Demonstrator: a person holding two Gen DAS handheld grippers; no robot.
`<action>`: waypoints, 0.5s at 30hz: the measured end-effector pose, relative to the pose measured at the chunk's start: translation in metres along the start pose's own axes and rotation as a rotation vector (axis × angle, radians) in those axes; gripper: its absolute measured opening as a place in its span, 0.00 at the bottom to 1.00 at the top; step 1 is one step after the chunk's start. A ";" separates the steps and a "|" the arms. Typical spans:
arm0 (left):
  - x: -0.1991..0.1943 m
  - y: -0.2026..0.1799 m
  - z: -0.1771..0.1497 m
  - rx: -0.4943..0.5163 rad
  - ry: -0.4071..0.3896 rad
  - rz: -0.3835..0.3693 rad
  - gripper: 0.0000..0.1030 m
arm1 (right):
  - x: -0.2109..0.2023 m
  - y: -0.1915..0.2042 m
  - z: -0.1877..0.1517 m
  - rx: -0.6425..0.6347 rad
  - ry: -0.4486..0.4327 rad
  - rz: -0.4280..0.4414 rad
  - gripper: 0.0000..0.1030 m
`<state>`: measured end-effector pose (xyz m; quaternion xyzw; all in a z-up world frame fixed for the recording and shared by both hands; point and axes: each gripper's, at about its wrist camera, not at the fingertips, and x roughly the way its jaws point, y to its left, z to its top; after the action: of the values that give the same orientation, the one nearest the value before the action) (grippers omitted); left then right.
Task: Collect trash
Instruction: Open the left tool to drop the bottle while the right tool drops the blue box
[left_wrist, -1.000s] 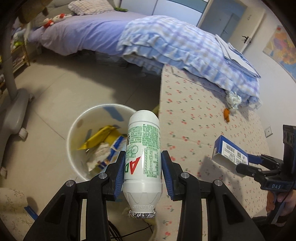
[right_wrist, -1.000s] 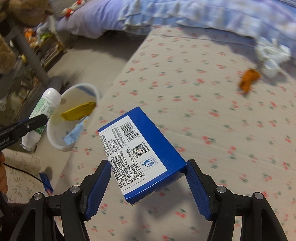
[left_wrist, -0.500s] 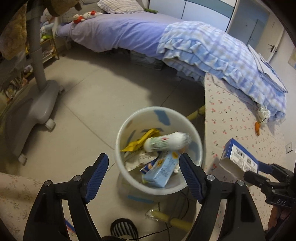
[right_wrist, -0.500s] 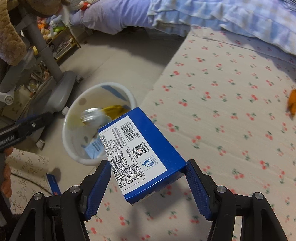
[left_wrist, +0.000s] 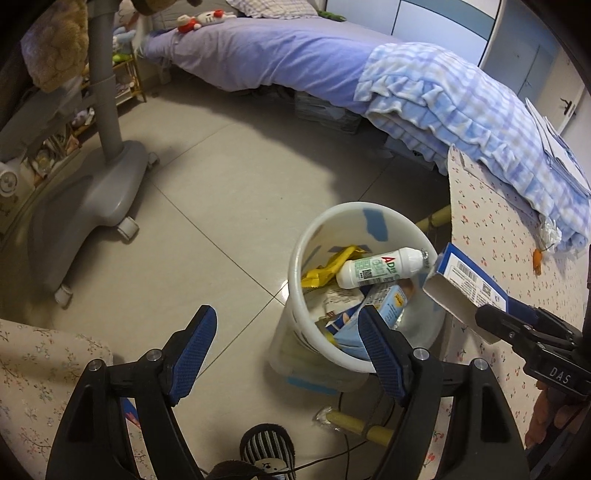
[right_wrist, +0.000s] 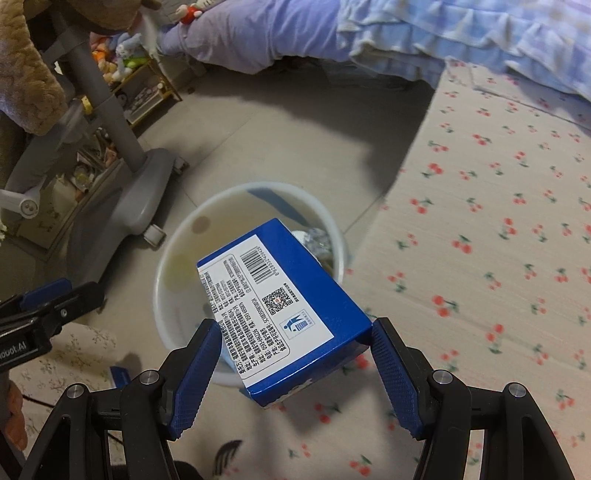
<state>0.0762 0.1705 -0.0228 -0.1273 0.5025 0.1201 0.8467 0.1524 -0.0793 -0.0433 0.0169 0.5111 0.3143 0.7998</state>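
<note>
Bottle (left_wrist: 380, 272) now lies in bin (left_wrist: 295, 266); left gripper (left_wrist: 286, 350) spread wide, empty; right gripper (right_wrist: 295, 363) clamps blue box (right_wrist: 280, 306) over bin.

We see a white bin (left_wrist: 364, 216) with blue patches, beside it a cream cloth (right_wrist: 498, 221) with red cherries, in the bin a white bottle (left_wrist: 380, 267) printed green and red, a yellow wrapper (left_wrist: 332, 264), above the bin a blue box (right_wrist: 291, 295) with white label, blue gripper pads (left_wrist: 192, 347).
</note>
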 end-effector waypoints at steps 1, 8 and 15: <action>0.000 0.001 0.000 -0.002 0.001 0.002 0.79 | 0.002 0.002 0.001 0.001 -0.002 0.006 0.69; -0.001 0.004 0.002 -0.005 -0.004 0.008 0.79 | 0.007 0.008 0.009 0.012 -0.035 0.074 0.74; -0.004 -0.003 0.002 0.015 -0.017 0.011 0.84 | 0.000 0.002 0.009 0.010 -0.042 0.045 0.78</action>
<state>0.0765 0.1683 -0.0181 -0.1174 0.4968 0.1220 0.8512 0.1588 -0.0750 -0.0381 0.0391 0.4951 0.3290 0.8032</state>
